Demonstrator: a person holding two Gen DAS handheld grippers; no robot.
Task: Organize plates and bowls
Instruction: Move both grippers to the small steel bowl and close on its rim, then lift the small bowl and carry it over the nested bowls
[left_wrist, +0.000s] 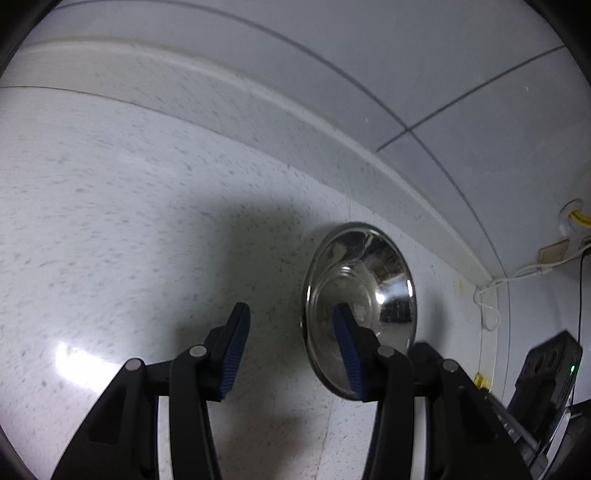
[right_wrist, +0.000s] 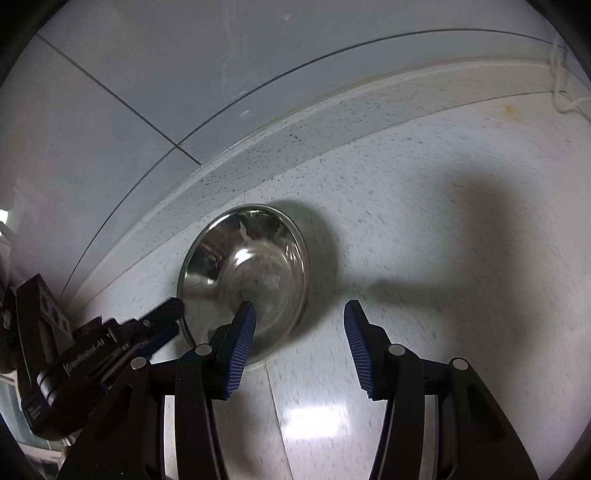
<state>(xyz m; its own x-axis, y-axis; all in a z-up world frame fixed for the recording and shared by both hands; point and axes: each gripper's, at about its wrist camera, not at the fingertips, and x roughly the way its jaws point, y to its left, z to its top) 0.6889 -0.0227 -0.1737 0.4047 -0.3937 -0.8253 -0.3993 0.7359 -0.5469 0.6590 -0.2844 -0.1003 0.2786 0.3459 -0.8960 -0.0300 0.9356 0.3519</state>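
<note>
Left wrist view: steel bowl (left_wrist: 360, 310) rests on the speckled white counter (left_wrist: 110, 221), close to the raised back edge below the tiled wall (left_wrist: 369, 55).
Left gripper pose: left gripper (left_wrist: 291, 350) angles down at the counter, jaws spread with nothing between the blue pads.
Left gripper and bowl: one fingertip (left_wrist: 343, 317) shows in front of the bowl's inside and the other lies over bare counter beside the bowl; contact with the rim cannot be told.
Around the bowl: a white cable (left_wrist: 491, 295) trails along the wall corner beyond the bowl, and a black device (left_wrist: 546, 373) with a green light sits further off on that side.

Right wrist view: the bowl (right_wrist: 245, 273) sits upright on the counter (right_wrist: 443, 184), casting a dark shadow on its far side.
Right gripper pose: right gripper (right_wrist: 300, 347) tilts down, jaws parted and holding nothing.
Right gripper and bowl: one fingertip (right_wrist: 245, 314) overlaps the bowl's near rim and the other stands over bare counter beside it.
In the way: the left gripper (right_wrist: 166, 321) reaches in from the bowl's opposite side, its tips at the rim.
</note>
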